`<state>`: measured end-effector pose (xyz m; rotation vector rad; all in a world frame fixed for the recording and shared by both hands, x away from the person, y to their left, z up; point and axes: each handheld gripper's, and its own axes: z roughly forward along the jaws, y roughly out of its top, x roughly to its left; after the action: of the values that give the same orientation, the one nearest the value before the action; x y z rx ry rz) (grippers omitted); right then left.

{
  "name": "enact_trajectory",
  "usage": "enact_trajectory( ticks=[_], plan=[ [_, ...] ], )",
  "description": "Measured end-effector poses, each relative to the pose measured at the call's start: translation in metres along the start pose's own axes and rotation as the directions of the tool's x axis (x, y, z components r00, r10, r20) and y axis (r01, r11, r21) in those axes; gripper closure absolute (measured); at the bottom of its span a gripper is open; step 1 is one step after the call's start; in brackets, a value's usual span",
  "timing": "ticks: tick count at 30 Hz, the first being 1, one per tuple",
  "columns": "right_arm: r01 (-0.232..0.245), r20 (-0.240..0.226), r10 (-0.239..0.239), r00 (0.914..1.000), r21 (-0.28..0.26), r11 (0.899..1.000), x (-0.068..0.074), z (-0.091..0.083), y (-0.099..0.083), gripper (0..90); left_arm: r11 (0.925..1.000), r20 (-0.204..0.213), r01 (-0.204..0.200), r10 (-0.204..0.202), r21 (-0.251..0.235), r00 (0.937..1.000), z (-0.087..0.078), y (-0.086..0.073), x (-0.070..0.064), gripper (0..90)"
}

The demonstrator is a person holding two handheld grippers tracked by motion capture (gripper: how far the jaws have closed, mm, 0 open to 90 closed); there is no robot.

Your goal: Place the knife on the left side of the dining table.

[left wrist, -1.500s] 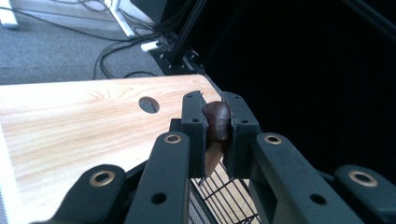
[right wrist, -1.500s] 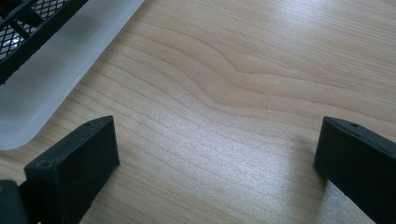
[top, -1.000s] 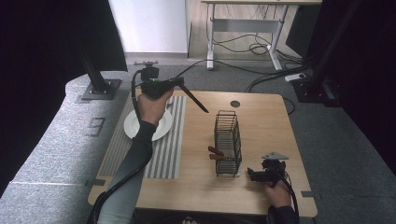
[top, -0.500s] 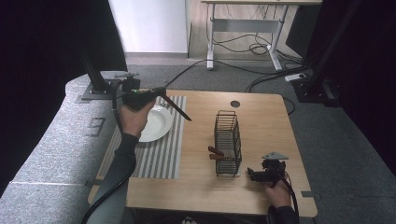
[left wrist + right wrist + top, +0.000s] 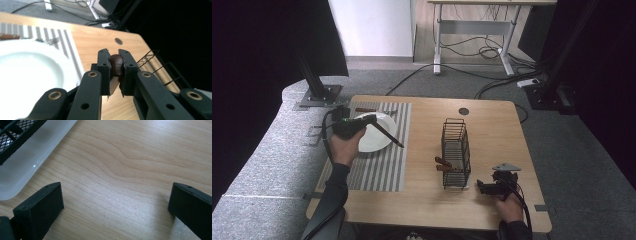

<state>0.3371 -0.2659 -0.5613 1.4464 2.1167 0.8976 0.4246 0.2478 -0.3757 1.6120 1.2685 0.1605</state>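
Left gripper (image 5: pixel 115 65): jaws clamped on brown-handled utensil (image 5: pixel 388 134), above white plate (image 5: pixel 373 137); right gripper (image 5: pixel 115 207): jaws wide apart, resting on table (image 5: pixel 492 125) beside wire rack (image 5: pixel 456 152).

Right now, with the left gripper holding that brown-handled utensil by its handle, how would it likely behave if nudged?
The utensil looks stiff: it juts straight from the left gripper over the plate. Held by its rounded handle end, it may pivot if bumped. Probably light.
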Motion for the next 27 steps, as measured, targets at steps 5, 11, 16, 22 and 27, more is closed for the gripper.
enact_trajectory(
  ticks=[5, 11, 16, 22, 27],
  plan=[
    [0.0, 0.0, 0.0, 1.0, 0.001, 1.0, 0.0, 0.0, 0.0, 0.0, 0.9997, -0.028, 0.021, -0.021, 0.009, 0.9994, -0.007, -0.02, 0.012, 79.9],
    [0.001, -0.001, -0.001, 1.0, 0.001, 1.0, 0.0, 0.0, 0.0, 0.0, 0.9977, -0.031, 0.064, -0.063, 0.022, 0.9975, -0.012, -0.042, 0.026, 79.9],
    [0.001, -0.001, -0.001, 1.0, 0.0, 1.0, 0.0, 0.0, 0.0, 0.0, 0.9953, -0.039, 0.094, -0.093, 0.024, 0.9949, -0.017, -0.057, 0.036, 79.9],
    [0.002, -0.001, -0.002, 1.0, -0.001, 1.0, 0.0, 0.0, 0.0, 0.0, 0.9923, -0.033, 0.123, -0.123, 0.01, 0.9919, -0.021, -0.064, 0.047, 79.3],
    [0.002, -0.001, -0.002, 1.0, -0.001, 1.0, 0.0, 0.0, 0.0, 0.0, 0.9947, -0.083, 0.103, -0.103, 0.002, 0.9913, -0.023, -0.069, 0.054, 76.2]
  ],
)
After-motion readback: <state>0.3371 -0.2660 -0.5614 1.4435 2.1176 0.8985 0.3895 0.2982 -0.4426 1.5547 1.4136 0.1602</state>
